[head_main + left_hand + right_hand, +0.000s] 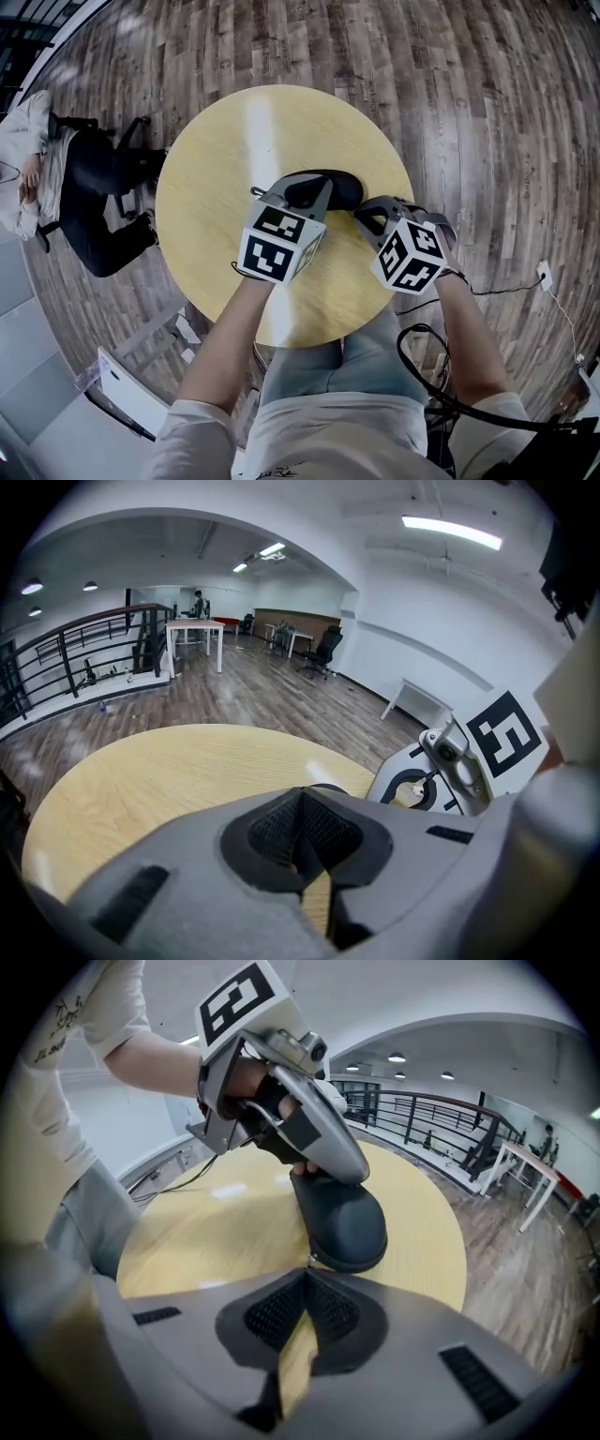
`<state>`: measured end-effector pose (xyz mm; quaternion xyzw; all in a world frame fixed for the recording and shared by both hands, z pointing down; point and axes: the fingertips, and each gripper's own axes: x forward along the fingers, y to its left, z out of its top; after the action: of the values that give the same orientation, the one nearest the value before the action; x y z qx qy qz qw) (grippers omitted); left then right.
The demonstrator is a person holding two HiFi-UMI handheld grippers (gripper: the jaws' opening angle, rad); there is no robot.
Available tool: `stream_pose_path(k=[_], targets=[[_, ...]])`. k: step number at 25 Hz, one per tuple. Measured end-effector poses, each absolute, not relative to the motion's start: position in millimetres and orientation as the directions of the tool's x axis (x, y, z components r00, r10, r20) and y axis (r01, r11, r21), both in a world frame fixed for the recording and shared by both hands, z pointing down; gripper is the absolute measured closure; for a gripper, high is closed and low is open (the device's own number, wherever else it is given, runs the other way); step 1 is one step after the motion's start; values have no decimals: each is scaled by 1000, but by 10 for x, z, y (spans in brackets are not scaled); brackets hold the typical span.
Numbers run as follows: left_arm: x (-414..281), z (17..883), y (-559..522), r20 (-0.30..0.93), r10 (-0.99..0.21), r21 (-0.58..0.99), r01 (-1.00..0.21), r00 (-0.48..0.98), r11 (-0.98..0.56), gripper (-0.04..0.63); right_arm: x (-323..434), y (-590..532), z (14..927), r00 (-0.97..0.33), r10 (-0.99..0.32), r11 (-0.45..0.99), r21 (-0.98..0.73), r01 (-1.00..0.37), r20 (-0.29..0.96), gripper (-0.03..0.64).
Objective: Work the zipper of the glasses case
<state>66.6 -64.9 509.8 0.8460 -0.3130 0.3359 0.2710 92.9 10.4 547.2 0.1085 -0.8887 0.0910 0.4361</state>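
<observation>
Glasses case point(345, 1222): black, smooth, rounded oval shell, lying near the middle of the round, pale wood-grain bench point(211, 178).
Left gripper point(300, 797): grey body, dark ribbed pads pressed together. Only the right gripper view shows its tips down on the case's far end.
Right gripper point(305, 1277): pads pressed together, tips at a small metal zip pull point(310, 1258). Whether they pinch it is unclear.

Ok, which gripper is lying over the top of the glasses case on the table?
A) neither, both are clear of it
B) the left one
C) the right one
B: the right gripper view shows the left gripper lying over the far end of the black glasses case, while the right gripper, jaws together, only points at the near end.
</observation>
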Motion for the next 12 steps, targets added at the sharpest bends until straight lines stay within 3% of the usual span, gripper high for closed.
stream_pose_path(k=[6, 12], targets=[[683, 5104, -648, 721, -353, 268, -710, 596, -652, 589, 1062, 15, 5487, -591, -186, 922, -69, -382, 785, 615], [625, 4790, -621, 628, -438, 310, -723, 643, -617, 589, 1484, 46, 4949, -565, -441, 770, -28, -637, 698, 615]])
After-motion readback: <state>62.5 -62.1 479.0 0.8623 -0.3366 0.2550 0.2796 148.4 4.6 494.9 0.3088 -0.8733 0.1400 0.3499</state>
